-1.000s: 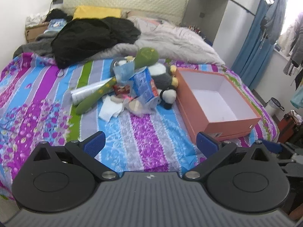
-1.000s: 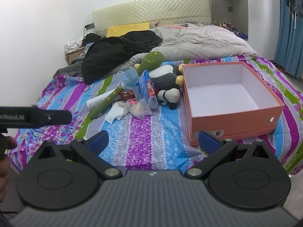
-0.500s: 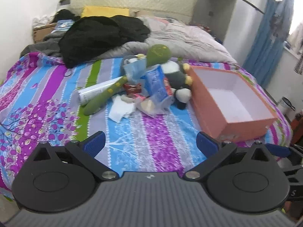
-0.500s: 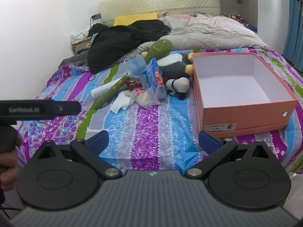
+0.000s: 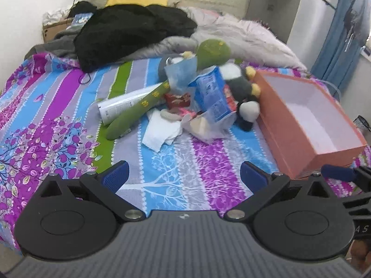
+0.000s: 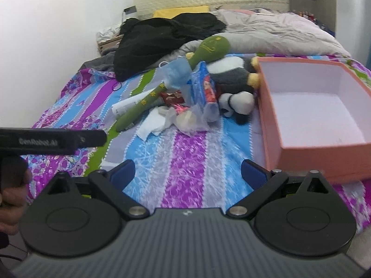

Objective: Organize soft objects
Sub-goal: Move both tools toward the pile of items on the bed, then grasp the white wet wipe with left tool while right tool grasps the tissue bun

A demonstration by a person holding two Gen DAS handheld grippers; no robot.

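Note:
A pile sits mid-bed: a long green plush [image 5: 148, 99] [image 6: 148, 97], a grey and white penguin plush [image 5: 241, 88] [image 6: 234, 81], a blue face mask [image 5: 180, 74] [image 6: 176, 71], a blue snack bag [image 5: 211, 95] [image 6: 204, 88], white tissue [image 5: 162, 132] [image 6: 150, 125] and a clear bag [image 5: 206, 127] [image 6: 190, 120]. An empty orange box [image 5: 299, 143] [image 6: 308, 148] stands right of the pile. My left gripper [image 5: 184, 177] is open above the bedspread, short of the pile. My right gripper [image 6: 187, 173] is open too, near the box's front corner.
A black garment [image 5: 129, 34] [image 6: 162, 37] and a grey quilt [image 5: 243, 37] [image 6: 278, 32] lie toward the headboard. A white tube [image 5: 123, 106] lies under the green plush. The other gripper's black body [image 6: 51, 139] and a hand [image 6: 11, 199] show at left. Blue curtains [image 5: 340, 34] hang at right.
Both grippers have moved forward toward the bed; the pile and the orange box appear larger and closer. Both jaws stay open and nothing was picked up.

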